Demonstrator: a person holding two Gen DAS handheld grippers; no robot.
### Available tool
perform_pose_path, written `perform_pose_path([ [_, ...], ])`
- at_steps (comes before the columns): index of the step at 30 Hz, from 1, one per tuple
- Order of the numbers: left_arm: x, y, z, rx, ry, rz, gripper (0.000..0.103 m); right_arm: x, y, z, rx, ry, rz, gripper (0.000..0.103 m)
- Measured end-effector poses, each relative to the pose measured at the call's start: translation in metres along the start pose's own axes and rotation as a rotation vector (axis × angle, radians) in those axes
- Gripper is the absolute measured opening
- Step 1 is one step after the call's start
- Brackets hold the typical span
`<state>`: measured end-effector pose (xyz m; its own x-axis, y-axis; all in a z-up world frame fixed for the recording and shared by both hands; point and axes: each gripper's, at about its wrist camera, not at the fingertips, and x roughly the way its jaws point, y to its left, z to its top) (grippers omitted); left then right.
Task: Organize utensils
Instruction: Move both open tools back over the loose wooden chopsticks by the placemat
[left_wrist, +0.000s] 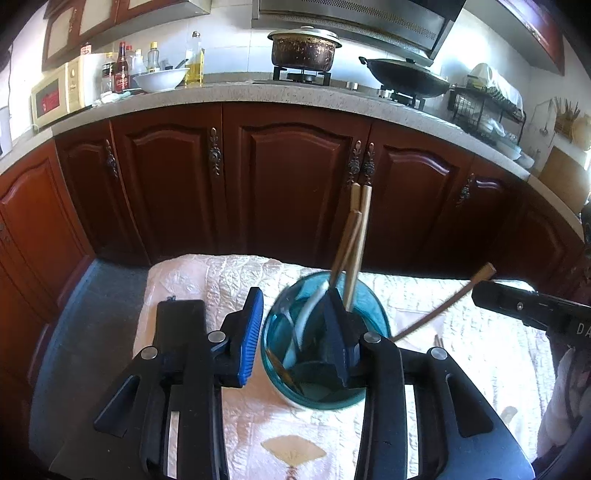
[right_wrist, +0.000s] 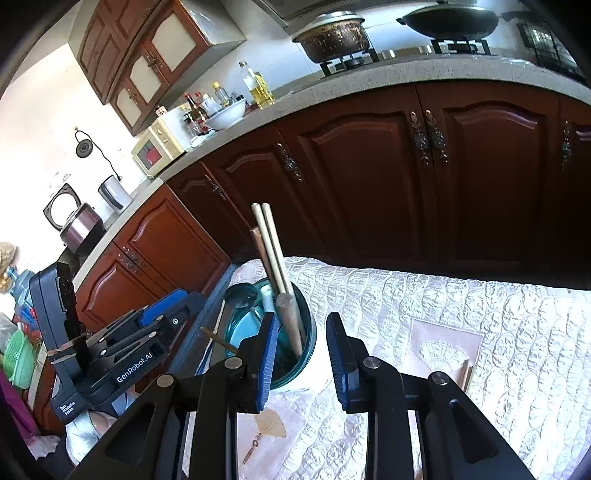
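Your left tool (left_wrist: 295, 328) stands apart over the round teal glass holder (left_wrist: 280, 373) of wooden chopsticks (left_wrist: 356, 236); your right tool (right_wrist: 301, 354), apart, grips nothing.

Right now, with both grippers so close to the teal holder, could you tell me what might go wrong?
1. The left gripper has one of its jaws over the teal holder; pulling away could tip it.
2. The chopsticks lean tall and could be knocked.
3. One stick slants over the rim and might slip onto the cloth.
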<state>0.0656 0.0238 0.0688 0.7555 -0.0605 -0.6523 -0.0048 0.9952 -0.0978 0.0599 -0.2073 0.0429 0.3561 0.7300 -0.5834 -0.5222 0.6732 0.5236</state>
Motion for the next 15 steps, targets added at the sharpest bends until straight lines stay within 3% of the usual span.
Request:
perform_pose_path([
  [5,-0.014,-0.011,-0.007,0.007,-0.008,-0.017,0.034,-0.019,0.006,-0.009,-0.010,-0.023,0.001,0.025],
  [15,-0.032,-0.042,-0.025,0.036,-0.009,-0.061,0.035,-0.059,0.004,-0.044,-0.034,-0.069,-0.082,0.025],
])
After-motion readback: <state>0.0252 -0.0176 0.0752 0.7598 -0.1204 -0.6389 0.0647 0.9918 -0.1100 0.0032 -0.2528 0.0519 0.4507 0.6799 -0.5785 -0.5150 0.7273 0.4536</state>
